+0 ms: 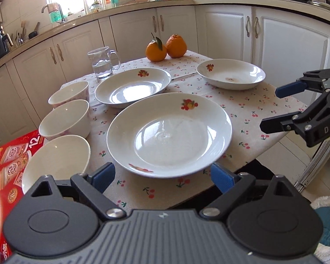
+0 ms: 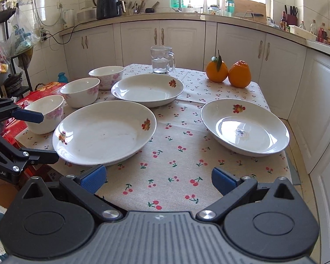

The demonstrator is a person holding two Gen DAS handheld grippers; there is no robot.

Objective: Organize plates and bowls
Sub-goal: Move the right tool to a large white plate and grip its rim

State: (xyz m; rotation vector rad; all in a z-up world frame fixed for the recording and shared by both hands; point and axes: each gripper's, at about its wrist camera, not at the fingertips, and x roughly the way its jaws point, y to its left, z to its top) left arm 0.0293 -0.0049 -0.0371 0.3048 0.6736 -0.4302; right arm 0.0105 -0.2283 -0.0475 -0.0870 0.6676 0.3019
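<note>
Three white plates with fruit prints lie on the cherry-print tablecloth: a near one [image 1: 169, 132] [image 2: 104, 132], a far one [image 1: 133, 87] [image 2: 147, 89], and a right one with a stain [image 1: 231, 73] [image 2: 245, 128]. Three white bowls with pink flowers stand in a row at the left: near [image 1: 57, 160] [image 2: 45, 114], middle [image 1: 65, 118] [image 2: 80, 94], far [image 1: 69, 94] [image 2: 106, 77]. My left gripper [image 1: 162, 176] [image 2: 48, 136] is open and empty, just in front of the near plate. My right gripper [image 2: 158, 179] [image 1: 272, 107] is open and empty, over the table's front edge.
A glass mug of water [image 1: 102, 62] [image 2: 161, 59] and two oranges [image 1: 165, 48] [image 2: 228, 71] stand at the back of the table [image 2: 169, 176]. A red carton [image 1: 4, 167] sits left of the table. White cabinets [image 1: 286, 44] surround it.
</note>
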